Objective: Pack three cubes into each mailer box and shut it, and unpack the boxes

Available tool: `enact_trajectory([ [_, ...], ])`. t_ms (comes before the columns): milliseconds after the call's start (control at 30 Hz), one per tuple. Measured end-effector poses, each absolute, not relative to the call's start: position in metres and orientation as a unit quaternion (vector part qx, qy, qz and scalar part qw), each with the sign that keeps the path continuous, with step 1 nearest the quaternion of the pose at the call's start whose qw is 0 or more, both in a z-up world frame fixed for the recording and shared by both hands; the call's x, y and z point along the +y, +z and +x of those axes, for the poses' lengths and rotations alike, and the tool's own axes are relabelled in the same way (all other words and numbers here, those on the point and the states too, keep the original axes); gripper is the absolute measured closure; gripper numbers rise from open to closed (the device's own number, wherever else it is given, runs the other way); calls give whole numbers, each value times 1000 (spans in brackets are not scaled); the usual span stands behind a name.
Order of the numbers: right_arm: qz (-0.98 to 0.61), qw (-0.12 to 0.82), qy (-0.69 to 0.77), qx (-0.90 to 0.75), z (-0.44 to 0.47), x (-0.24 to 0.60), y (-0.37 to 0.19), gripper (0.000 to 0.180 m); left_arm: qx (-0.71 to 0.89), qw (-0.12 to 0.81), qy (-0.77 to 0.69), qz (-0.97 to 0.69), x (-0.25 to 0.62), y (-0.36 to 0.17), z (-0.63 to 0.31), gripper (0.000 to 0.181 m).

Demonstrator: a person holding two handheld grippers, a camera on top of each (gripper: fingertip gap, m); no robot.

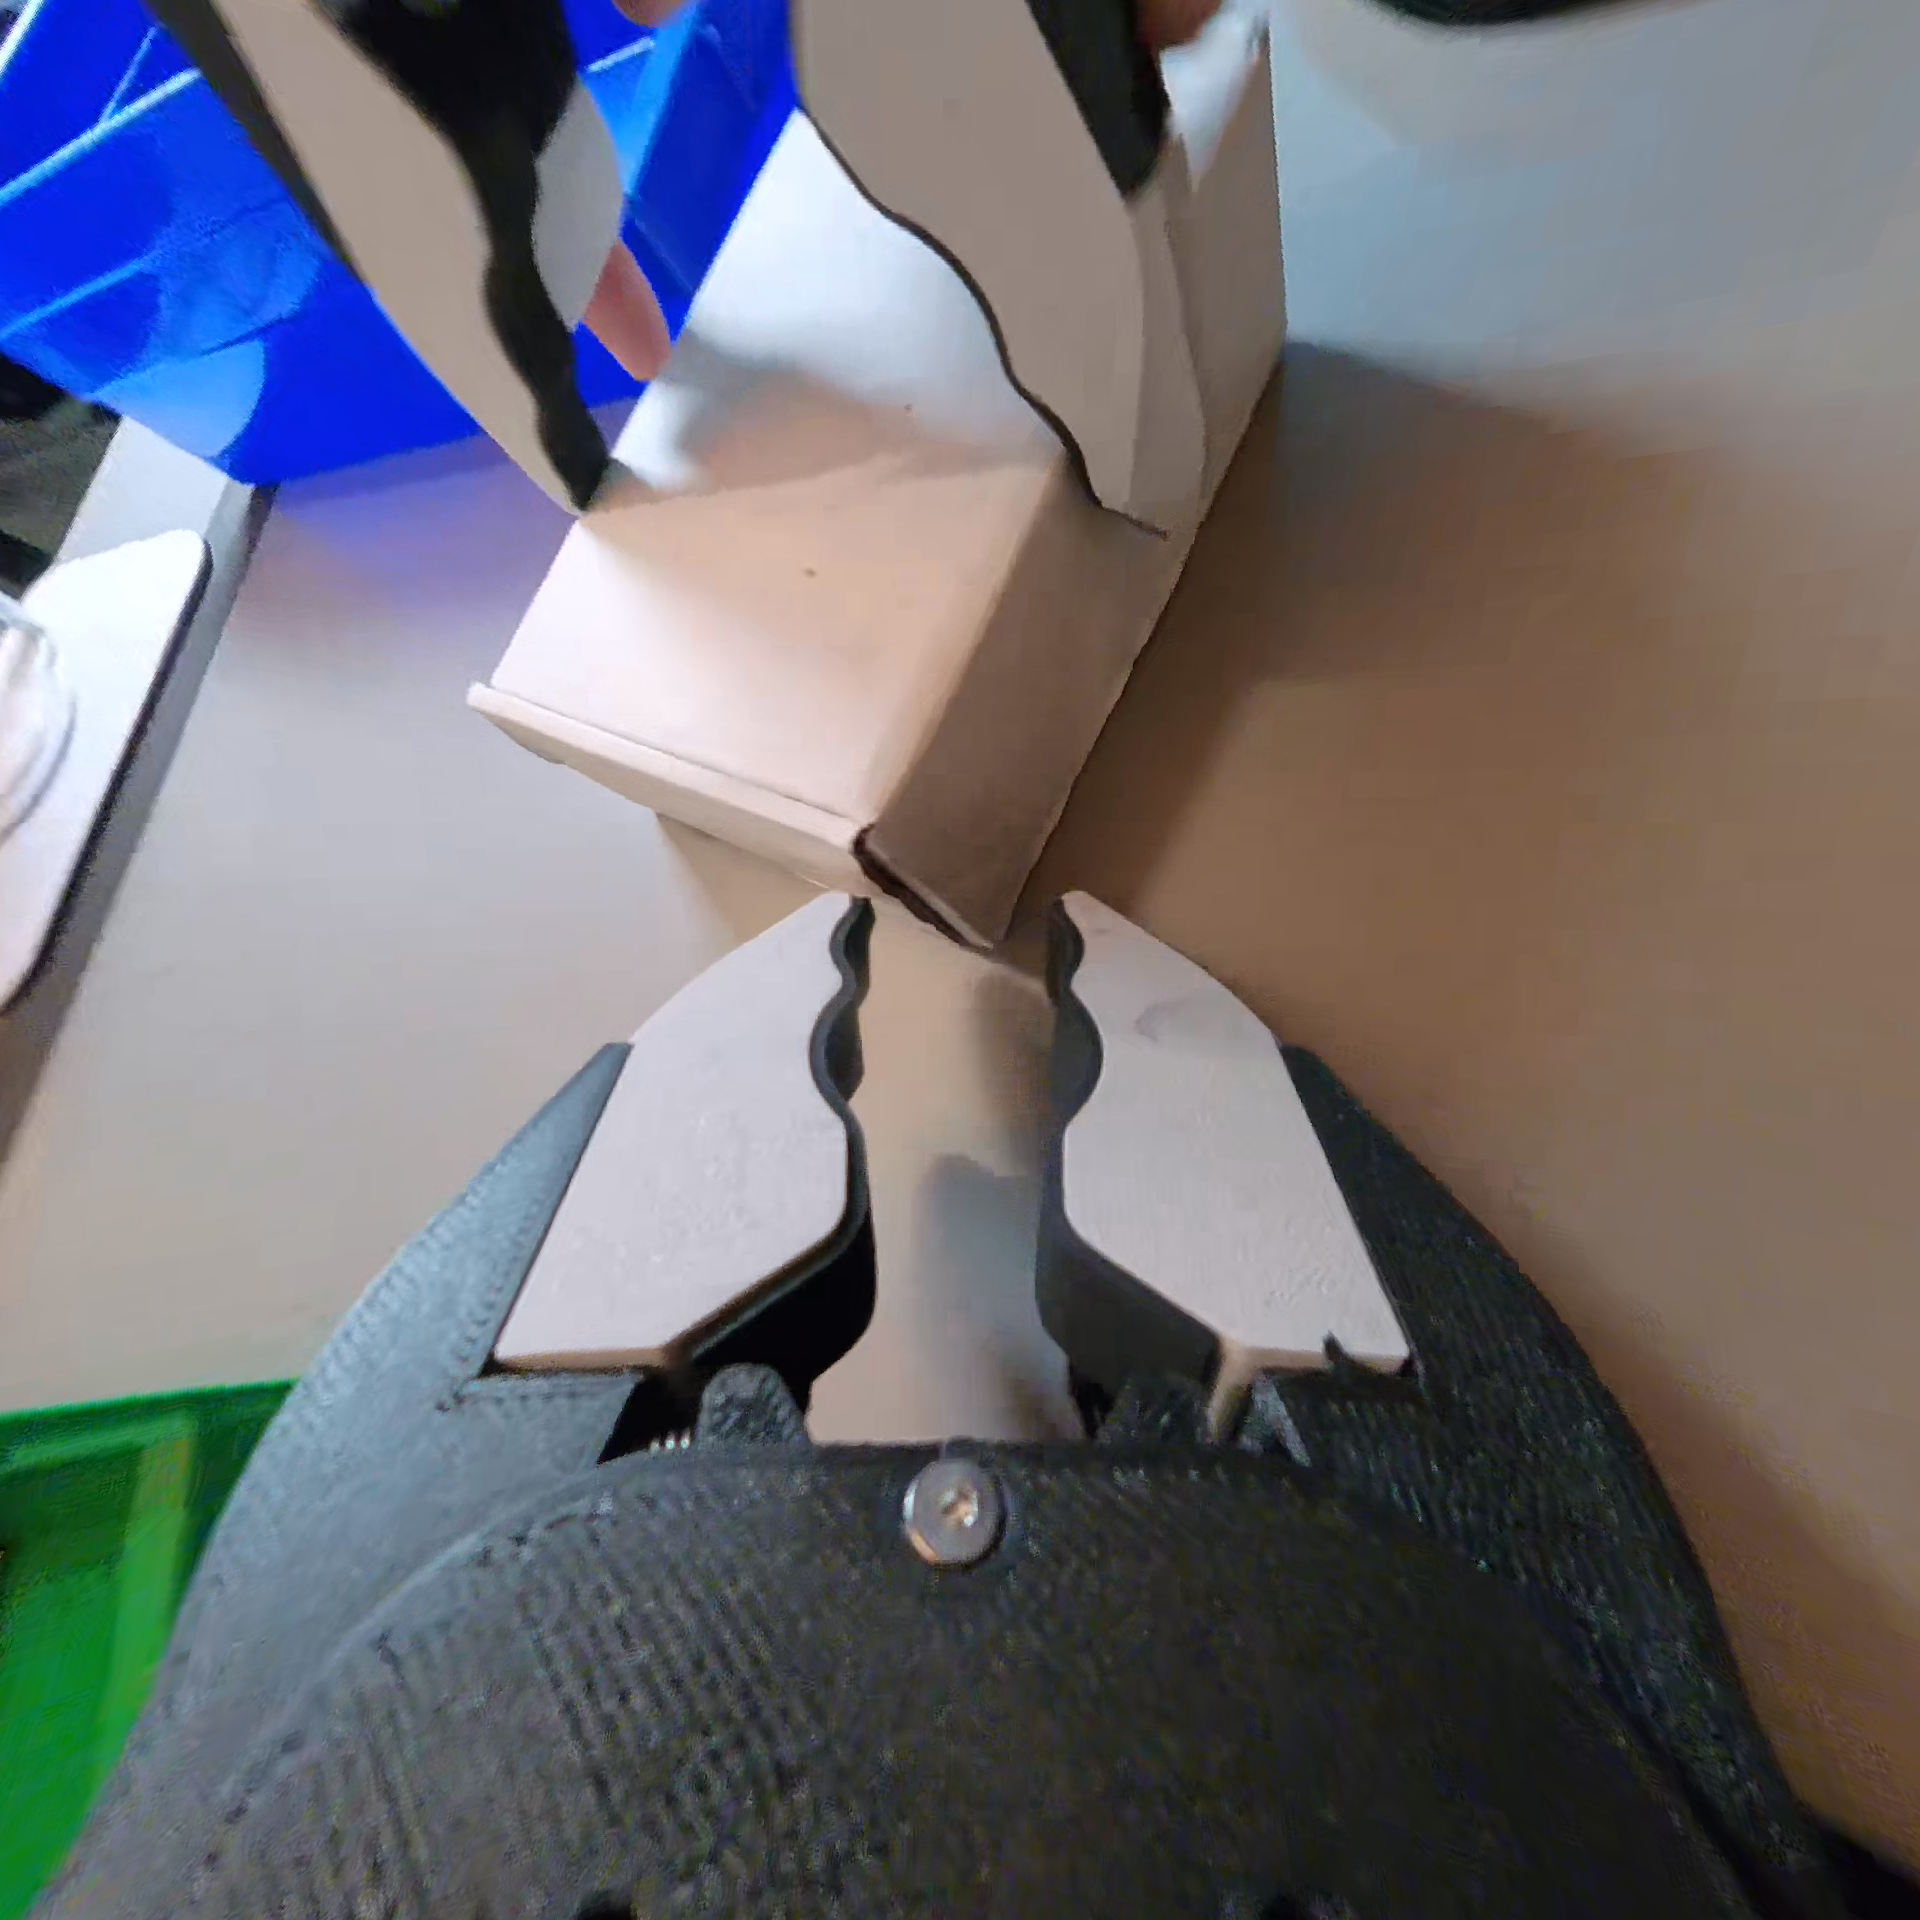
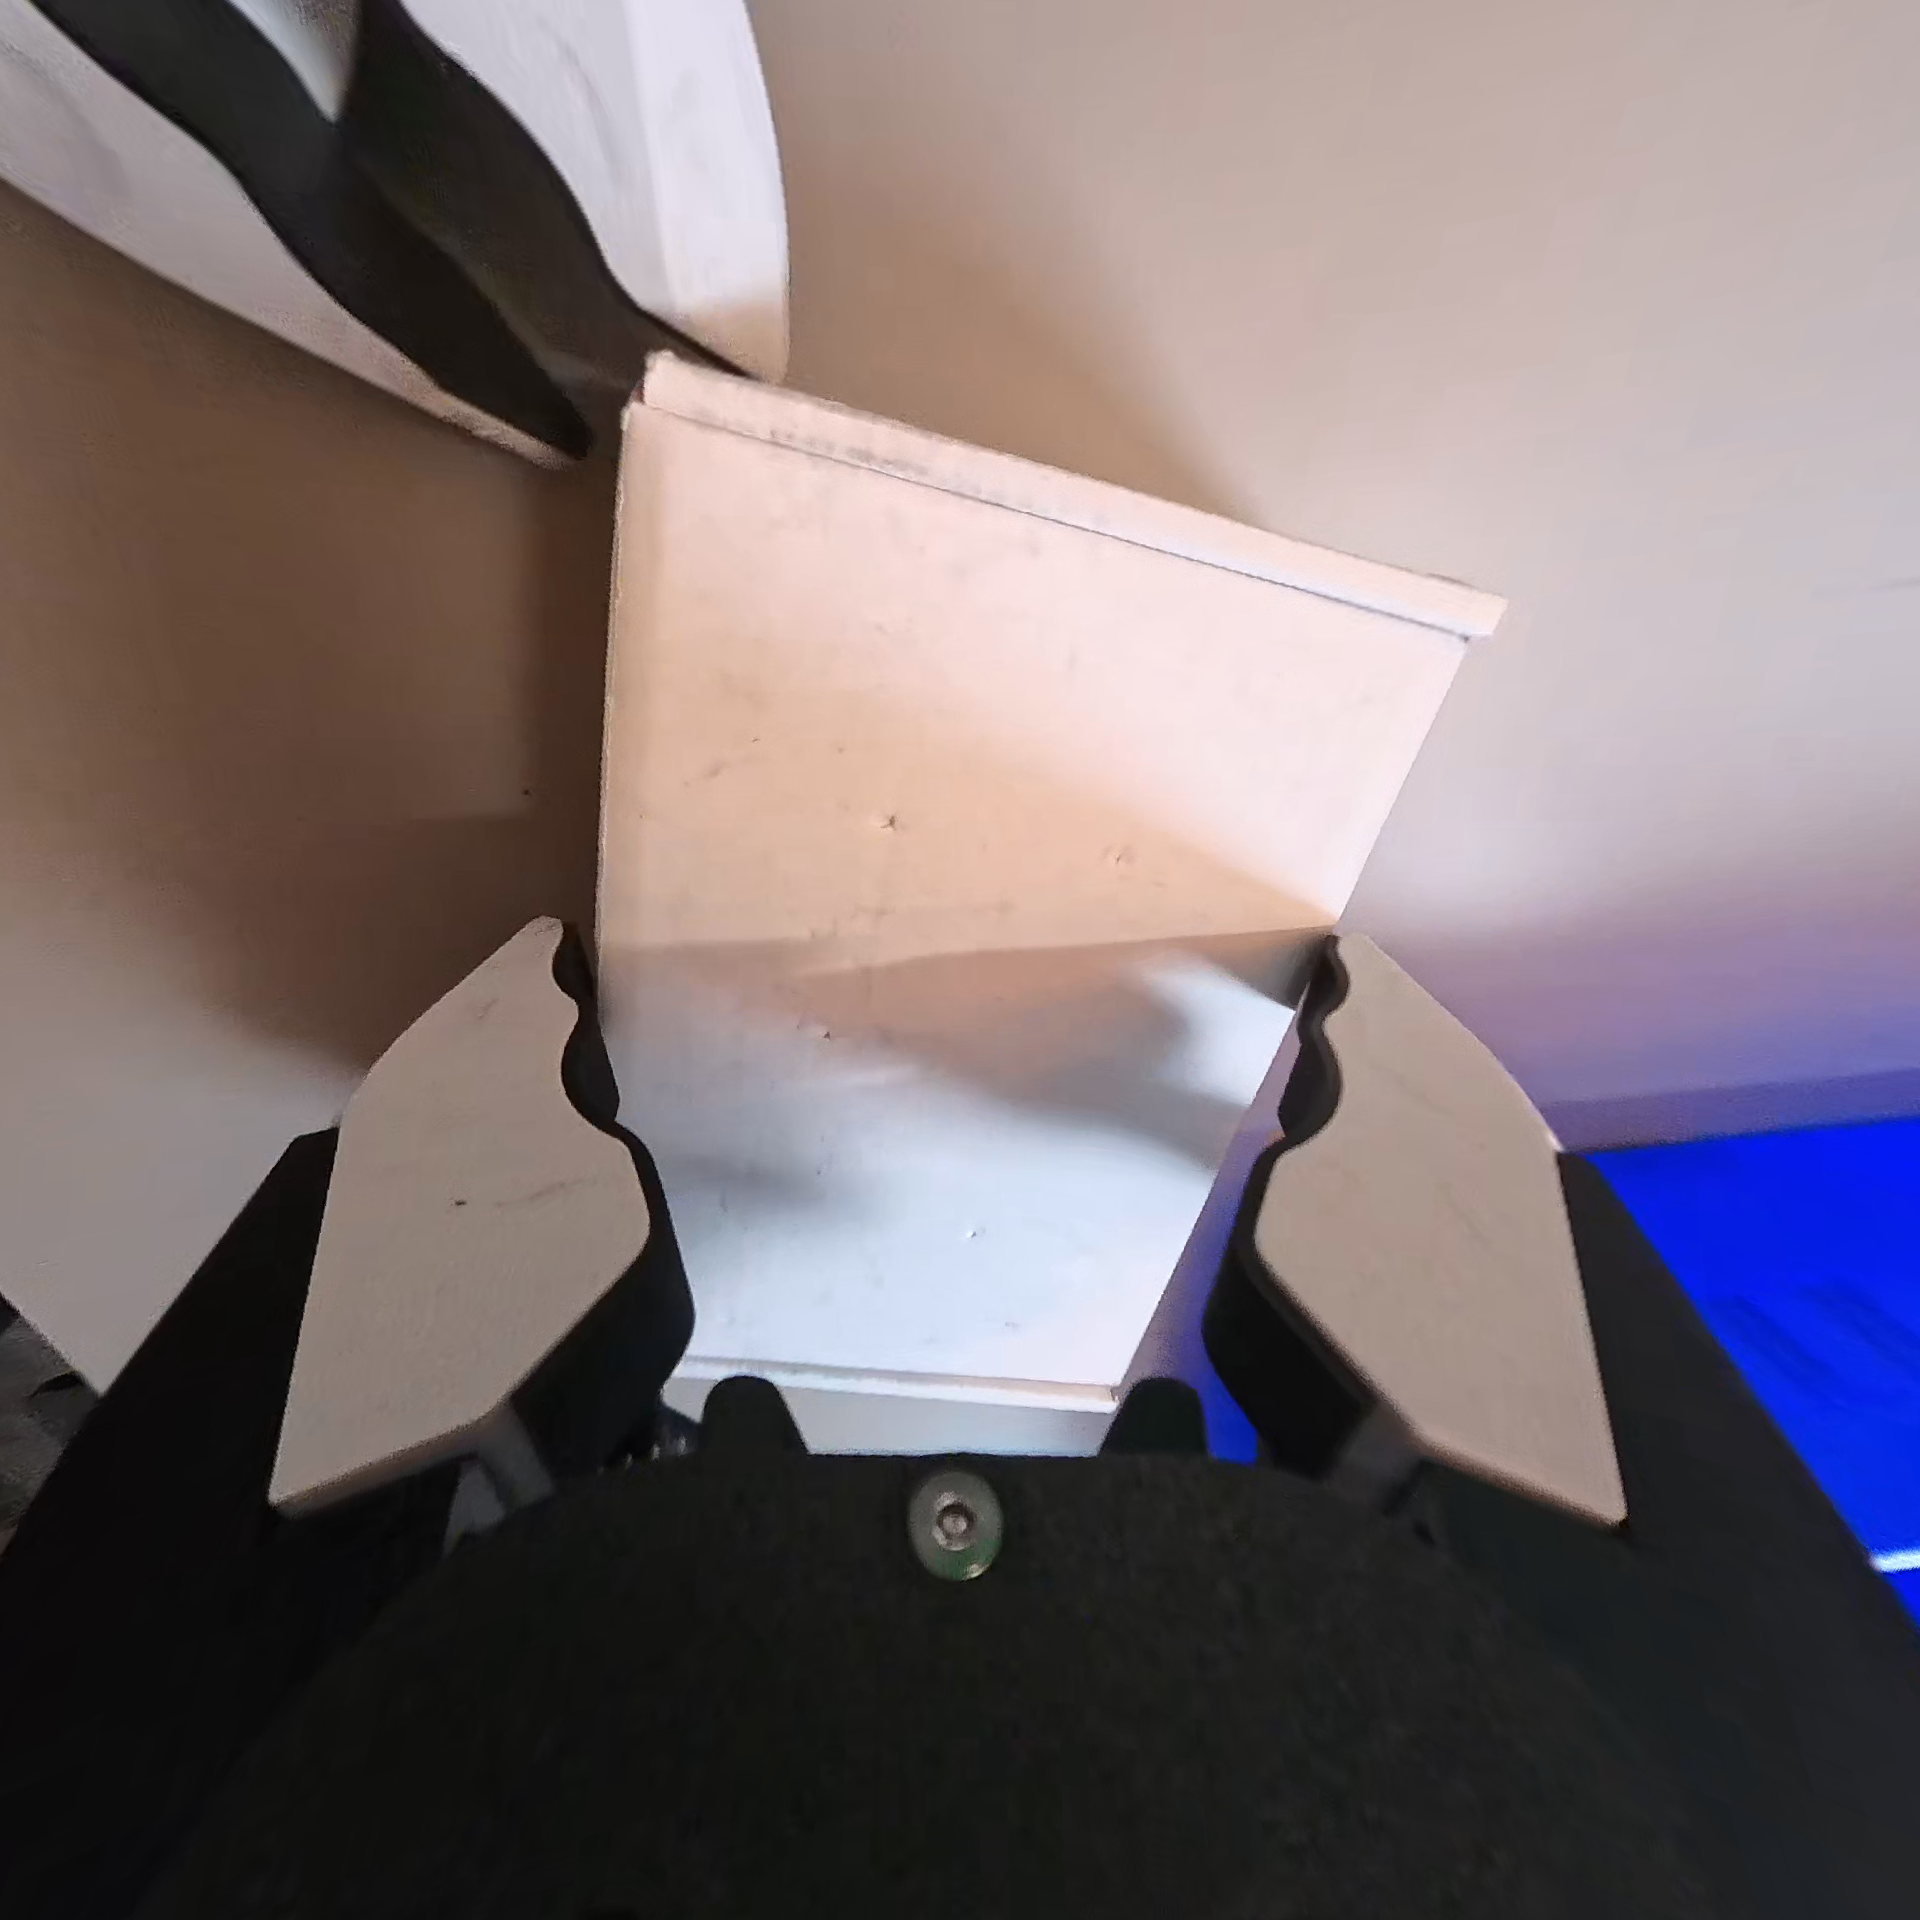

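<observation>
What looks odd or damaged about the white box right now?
The white mailer box is shut and sits askew to the left gripper, one corner aimed between its fingers. The right gripper straddles its far end. A small gap shows at the near corner seam; otherwise only faint scuffs, nothing spilled.

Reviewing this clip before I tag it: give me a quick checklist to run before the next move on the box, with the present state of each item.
1. Right gripper around the box: ok, its fingers sit on both sides of the box.
2. Right grip firm: cannot tell, pads look close to the walls but contact is unclear.
3. Left gripper free: ok, jaws apart, holding nothing, tips near the box's lower corner.
4. Box shut: ok in these views, no open flap shows.
5. Cubes inside: cannot tell, the inside is hidden.
6. Blue bin clear of the box: ok, it stands beyond the box on the table.
</observation>
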State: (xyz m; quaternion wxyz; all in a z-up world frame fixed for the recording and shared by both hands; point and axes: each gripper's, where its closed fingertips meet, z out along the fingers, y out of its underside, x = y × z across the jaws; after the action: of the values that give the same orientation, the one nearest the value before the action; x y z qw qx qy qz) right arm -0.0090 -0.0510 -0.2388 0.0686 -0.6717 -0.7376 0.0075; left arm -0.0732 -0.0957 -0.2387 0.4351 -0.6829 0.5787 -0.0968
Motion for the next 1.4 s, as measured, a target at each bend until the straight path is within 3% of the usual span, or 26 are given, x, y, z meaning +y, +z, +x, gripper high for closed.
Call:
enact_trajectory([
  [200,-635,97,39,-765,-3,-61,-227,54,466,489,-207,-708,-112,-195,-79,133],
  [400,-615,151,62,-771,25,-50,-169,55,412,520,-234,-711,-123,-182,-92,128],
  [600,-636,213,-37,-741,77,23,-84,54,367,525,-280,-715,-120,-168,-91,121],
  [733,-653,228,-119,-712,117,98,-59,55,338,543,-287,-713,-115,-159,-88,118],
  [1033,-663,215,-162,-698,145,225,-105,55,303,556,-263,-728,-104,-170,-99,121],
  [1400,-641,156,-147,-737,142,269,-179,55,274,577,-256,-726,-88,-169,-114,121],
])
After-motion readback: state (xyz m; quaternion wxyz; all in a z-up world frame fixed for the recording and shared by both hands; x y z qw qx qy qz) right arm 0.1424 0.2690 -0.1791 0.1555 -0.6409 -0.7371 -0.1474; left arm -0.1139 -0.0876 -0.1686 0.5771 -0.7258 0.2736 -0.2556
